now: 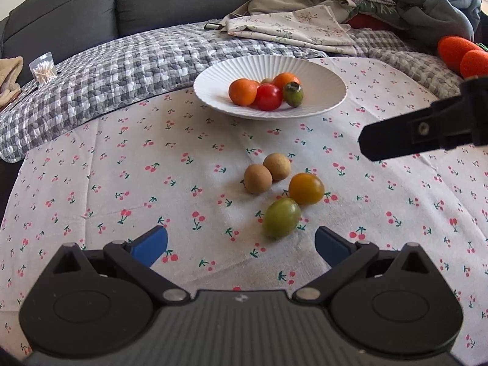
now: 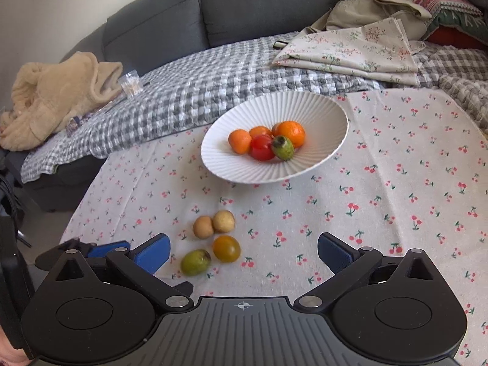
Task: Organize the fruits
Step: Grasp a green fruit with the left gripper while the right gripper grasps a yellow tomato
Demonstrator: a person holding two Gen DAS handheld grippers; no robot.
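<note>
A white ribbed plate holds oranges, a red tomato and a green fruit. Loose on the cherry-print cloth lie two brown fruits, a yellow-orange tomato and a green fruit. My left gripper is open and empty, just short of the green fruit. My right gripper is open and empty, to the right of the loose fruits; its finger shows in the left wrist view.
A grey checked quilt and a grey sofa lie behind the table. Folded floral cloths, a cup of cotton swabs, a beige fleece and orange plush items sit around.
</note>
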